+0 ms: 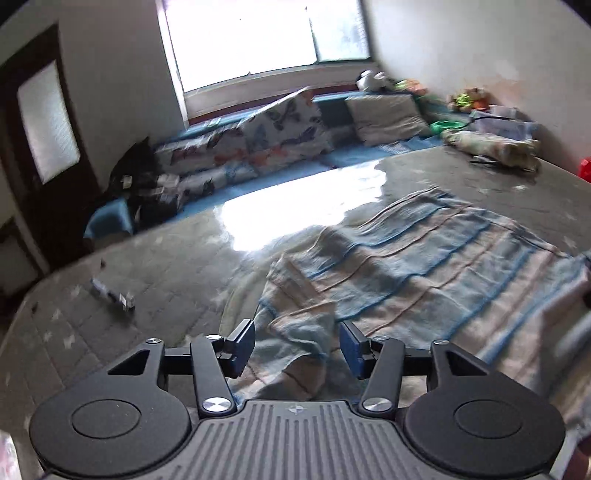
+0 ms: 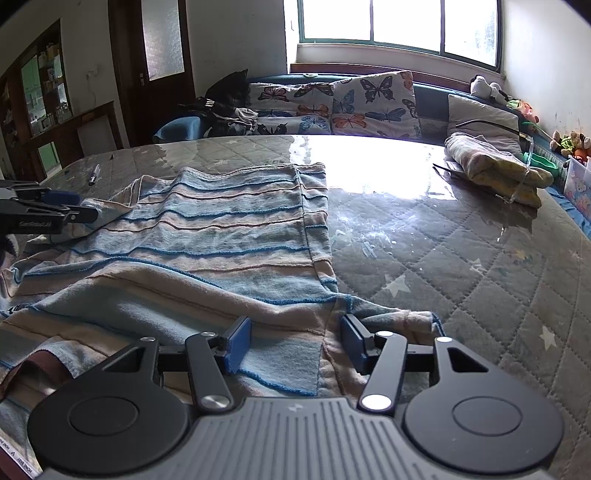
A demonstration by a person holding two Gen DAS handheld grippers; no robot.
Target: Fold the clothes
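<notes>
Now both pairs of jaws stand apart, gripping nothing: the left gripper point(image 1: 297, 347) and right gripper point(image 2: 295, 345) hover over the striped garment's point(image 2: 221, 229) near edge, its stripes running across the mattress point(image 2: 461, 258).

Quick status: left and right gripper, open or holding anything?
Left gripper: open, holding nothing, over the blue and beige striped cloth.
Right gripper: open, holding nothing, over the cloth's edge.

Bright window point(image 2: 399, 26) above butterfly cushions point(image 2: 373, 105), dark door point(image 2: 155, 70)
</notes>
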